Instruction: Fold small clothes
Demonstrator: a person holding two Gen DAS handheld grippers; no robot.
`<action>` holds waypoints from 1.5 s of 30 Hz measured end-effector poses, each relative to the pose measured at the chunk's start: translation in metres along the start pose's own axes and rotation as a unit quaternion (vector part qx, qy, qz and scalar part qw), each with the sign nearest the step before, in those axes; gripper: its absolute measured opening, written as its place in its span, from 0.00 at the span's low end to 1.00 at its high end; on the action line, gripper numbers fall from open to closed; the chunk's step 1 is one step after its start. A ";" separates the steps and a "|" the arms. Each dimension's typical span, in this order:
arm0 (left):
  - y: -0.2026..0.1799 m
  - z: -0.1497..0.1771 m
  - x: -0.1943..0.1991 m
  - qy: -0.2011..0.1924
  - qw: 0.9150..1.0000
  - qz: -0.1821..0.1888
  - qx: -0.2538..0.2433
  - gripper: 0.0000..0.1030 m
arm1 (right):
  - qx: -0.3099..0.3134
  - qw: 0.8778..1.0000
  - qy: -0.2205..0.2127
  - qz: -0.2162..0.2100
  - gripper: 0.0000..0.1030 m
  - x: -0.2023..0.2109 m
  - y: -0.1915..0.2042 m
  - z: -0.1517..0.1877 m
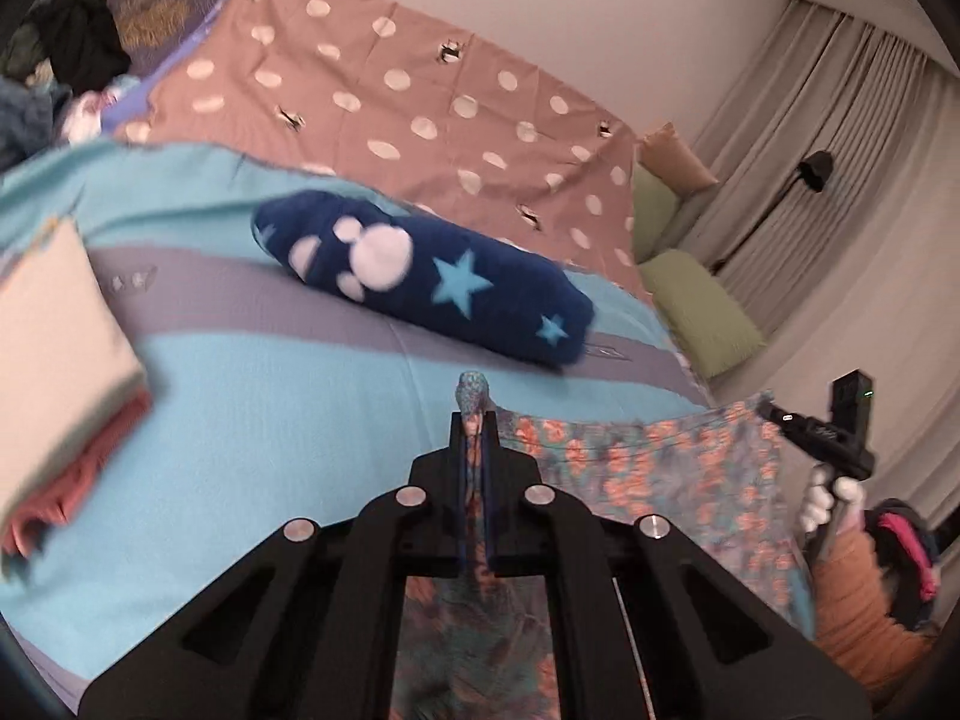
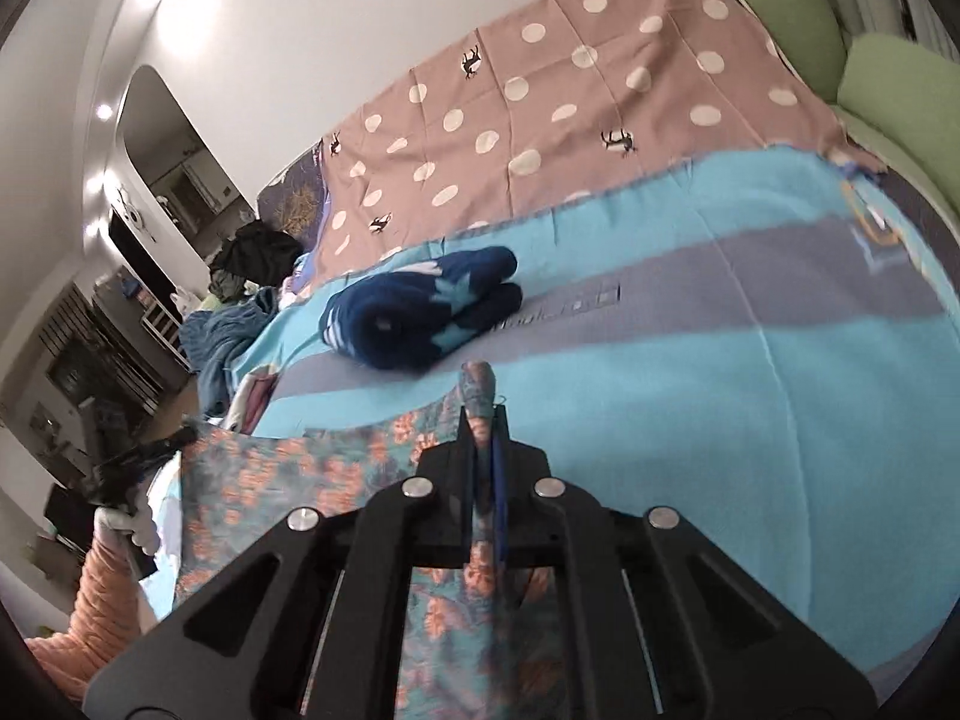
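Observation:
A floral garment (image 1: 648, 468) in teal and orange hangs stretched between both grippers above the bed. My left gripper (image 1: 477, 420) is shut on one corner of it; a bunched tip of cloth sticks out past the fingers. My right gripper (image 2: 483, 414) is shut on the other corner of the floral garment (image 2: 288, 480). The right gripper (image 1: 780, 417) also shows in the left wrist view at the far end of the cloth, and the left gripper (image 2: 174, 441) shows at the left in the right wrist view.
A folded navy fleece piece with stars (image 1: 432, 276) lies on the turquoise and grey blanket (image 1: 270, 408). A folded stack (image 1: 54, 372) sits at the left. A pink dotted sheet (image 1: 420, 90) covers the far bed. Green cushions (image 1: 702, 312) lie right; a clothes pile (image 2: 252, 264) sits far left.

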State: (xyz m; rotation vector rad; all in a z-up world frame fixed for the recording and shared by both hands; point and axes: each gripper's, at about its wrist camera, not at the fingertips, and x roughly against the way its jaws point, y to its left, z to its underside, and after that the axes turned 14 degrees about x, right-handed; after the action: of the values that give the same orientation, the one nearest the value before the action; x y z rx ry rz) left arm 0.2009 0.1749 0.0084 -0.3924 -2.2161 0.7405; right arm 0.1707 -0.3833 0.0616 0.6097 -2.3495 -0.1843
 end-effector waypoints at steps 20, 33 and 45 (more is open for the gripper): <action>0.026 0.107 0.083 0.011 0.999 -0.049 -0.002 0.54 | -0.065 0.995 0.050 0.063 0.34 0.086 0.001 0.123; 0.011 0.194 0.082 0.049 0.976 -0.180 -0.114 0.60 | -0.056 0.993 0.092 0.047 0.42 0.108 0.045 0.208; -0.062 0.188 0.056 0.045 0.993 -0.047 -0.095 0.60 | -0.027 0.998 0.057 0.025 0.44 0.094 0.073 0.188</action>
State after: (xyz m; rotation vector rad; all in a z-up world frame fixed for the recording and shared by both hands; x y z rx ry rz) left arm 0.0212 0.0812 -0.0247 -0.4028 -2.2103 0.4554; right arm -0.0426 -0.3699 -0.0022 0.5212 -2.2402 -0.1861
